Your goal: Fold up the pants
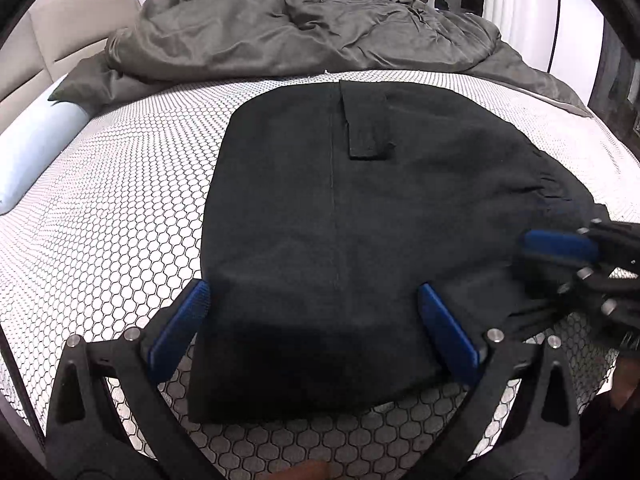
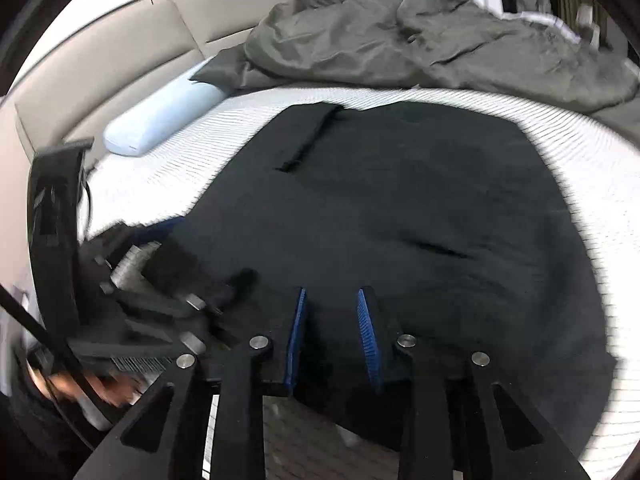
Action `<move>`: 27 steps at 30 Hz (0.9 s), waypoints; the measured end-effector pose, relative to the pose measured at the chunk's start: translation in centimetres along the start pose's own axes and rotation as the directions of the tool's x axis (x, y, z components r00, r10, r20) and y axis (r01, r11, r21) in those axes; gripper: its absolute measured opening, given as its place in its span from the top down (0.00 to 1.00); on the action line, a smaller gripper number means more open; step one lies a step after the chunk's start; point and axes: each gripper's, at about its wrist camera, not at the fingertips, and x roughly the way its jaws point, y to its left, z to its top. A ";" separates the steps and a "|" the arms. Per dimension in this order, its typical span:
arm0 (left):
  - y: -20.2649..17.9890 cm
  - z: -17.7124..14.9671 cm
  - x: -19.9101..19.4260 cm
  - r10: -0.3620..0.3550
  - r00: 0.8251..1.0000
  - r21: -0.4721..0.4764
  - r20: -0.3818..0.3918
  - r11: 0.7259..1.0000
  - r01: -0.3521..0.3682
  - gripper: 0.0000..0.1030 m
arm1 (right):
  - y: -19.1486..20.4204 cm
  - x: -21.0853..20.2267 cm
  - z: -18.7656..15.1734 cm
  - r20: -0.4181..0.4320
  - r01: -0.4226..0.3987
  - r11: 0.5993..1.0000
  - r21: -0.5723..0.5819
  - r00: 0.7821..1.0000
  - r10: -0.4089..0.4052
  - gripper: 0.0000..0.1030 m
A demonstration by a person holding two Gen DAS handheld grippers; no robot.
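Black pants (image 1: 340, 200) lie folded into a broad flat block on the honeycomb-patterned mattress (image 1: 120, 200). A narrow black strip (image 1: 364, 128) rests on their far part. My left gripper (image 1: 316, 304) is open wide and straddles the near edge of the pants without pinching it. My right gripper (image 1: 548, 260) sits at the near right corner, where creases in the cloth run toward it. In the right wrist view the right gripper (image 2: 332, 320) has its blue pads close together with the black pants (image 2: 400, 200) gathered between them. The left gripper (image 2: 160, 280) shows blurred at the left.
A crumpled grey duvet (image 1: 300, 32) covers the far side of the bed. A light blue pillow (image 2: 160, 120) lies at the left by the beige headboard (image 2: 100, 72). A hand (image 2: 100, 388) shows at the lower left. White mattress (image 2: 580, 160) borders the pants.
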 end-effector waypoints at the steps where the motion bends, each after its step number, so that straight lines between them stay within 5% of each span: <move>1: 0.0 0.0 0.0 -0.001 1.000 0.002 -0.003 1.000 0.001 0.00 | -1.0 -0.6 -0.5 0.013 -0.025 1.000 0.011 1.000 0.025 0.75; 4: -0.3 0.2 -0.1 0.009 1.000 0.009 -0.006 1.000 -0.008 0.00 | -3.0 -2.1 -1.6 0.045 -0.100 0.994 0.045 0.994 0.098 0.77; 7: -0.2 0.7 -0.6 0.008 1.000 -0.011 -0.011 1.000 -0.008 0.00 | -2.6 -2.7 -1.8 0.055 -0.045 0.999 0.002 0.997 0.045 0.76; 12: -0.2 1.9 -2.7 -0.076 0.990 -0.070 0.121 0.994 0.085 0.01 | -2.0 -2.9 -1.5 0.064 -0.021 1.000 0.011 0.998 0.020 0.70; 16: -1.3 3.0 0.0 -0.018 0.999 0.003 0.048 1.000 0.018 0.11 | -1.8 -2.3 -1.1 0.072 -0.030 0.999 0.020 0.997 0.029 0.70; 21: -0.5 3.0 0.1 -0.033 0.998 0.021 0.060 0.999 0.032 0.24 | -1.6 -1.4 -1.4 0.058 -0.021 1.000 0.002 0.998 0.020 0.70; 27: 4.4 2.3 -0.2 -0.027 0.999 -0.103 0.031 0.994 0.031 0.29 | -1.7 -1.3 -1.4 0.048 -0.031 1.000 -0.003 0.998 0.031 0.70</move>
